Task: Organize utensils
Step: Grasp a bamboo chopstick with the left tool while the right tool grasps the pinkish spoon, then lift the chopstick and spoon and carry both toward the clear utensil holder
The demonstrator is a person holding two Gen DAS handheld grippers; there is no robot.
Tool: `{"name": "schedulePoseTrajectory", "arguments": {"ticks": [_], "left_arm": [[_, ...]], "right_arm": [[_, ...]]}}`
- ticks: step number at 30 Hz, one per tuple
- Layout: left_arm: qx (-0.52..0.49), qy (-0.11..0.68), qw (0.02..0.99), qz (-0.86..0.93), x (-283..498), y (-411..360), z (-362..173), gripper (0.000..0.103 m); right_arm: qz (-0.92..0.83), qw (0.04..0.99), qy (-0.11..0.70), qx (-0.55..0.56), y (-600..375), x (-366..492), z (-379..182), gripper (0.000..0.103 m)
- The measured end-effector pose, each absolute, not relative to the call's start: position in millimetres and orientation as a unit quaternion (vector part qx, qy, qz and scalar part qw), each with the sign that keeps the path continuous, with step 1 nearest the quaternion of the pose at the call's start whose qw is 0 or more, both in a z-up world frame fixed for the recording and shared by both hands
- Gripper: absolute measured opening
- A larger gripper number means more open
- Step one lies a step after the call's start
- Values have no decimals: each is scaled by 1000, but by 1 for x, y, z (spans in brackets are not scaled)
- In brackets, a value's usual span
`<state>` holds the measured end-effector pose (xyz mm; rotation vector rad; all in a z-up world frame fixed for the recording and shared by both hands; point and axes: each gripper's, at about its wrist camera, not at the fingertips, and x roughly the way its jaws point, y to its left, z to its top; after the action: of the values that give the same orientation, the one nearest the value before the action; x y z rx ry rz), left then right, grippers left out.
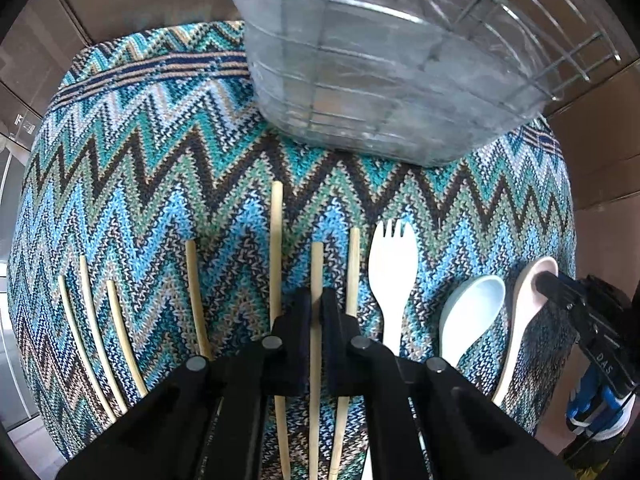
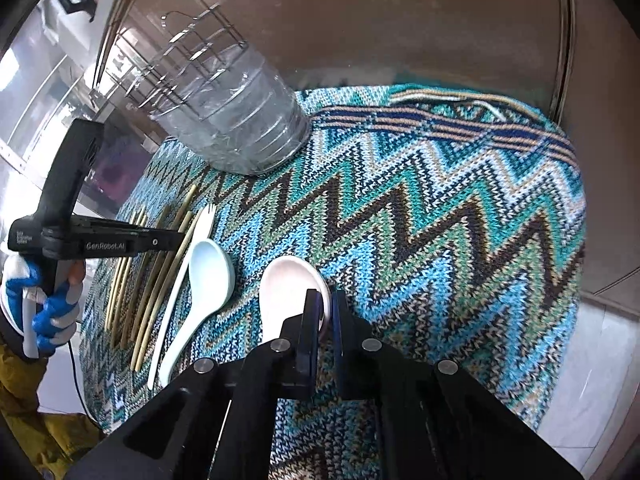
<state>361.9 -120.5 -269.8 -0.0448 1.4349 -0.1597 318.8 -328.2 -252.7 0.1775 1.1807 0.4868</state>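
Gripping both at once: left gripper clenched on one chopstick lying on the cloth; right gripper pinches the pink spoon rim, likely bound for the holder.

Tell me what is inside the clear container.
The clear container holds only a wire rack; no utensils show inside. Its cloudy, ribbed walls blur the bottom, so small items there cannot be ruled out.
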Motion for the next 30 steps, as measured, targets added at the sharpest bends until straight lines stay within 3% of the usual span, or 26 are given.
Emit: {"name": "schedulePoseTrajectory", "arguments": {"ticks": [11, 18, 24, 30], "left_arm": [[-61, 565, 818, -95, 293, -81, -198, 5], [-107, 467, 870, -114, 240, -40, -94, 5], [-128, 372, 912, -112, 227, -22, 13, 5], [-140, 299, 938, -109, 235, -21, 83, 5]], "right_arm": [[168, 862, 477, 28, -317, 258, -187, 6], [139, 906, 399, 18, -301, 213, -98, 6], [105, 945, 311, 7, -279, 195, -3, 6], [74, 971, 228, -10, -257, 199, 67, 6]]}}
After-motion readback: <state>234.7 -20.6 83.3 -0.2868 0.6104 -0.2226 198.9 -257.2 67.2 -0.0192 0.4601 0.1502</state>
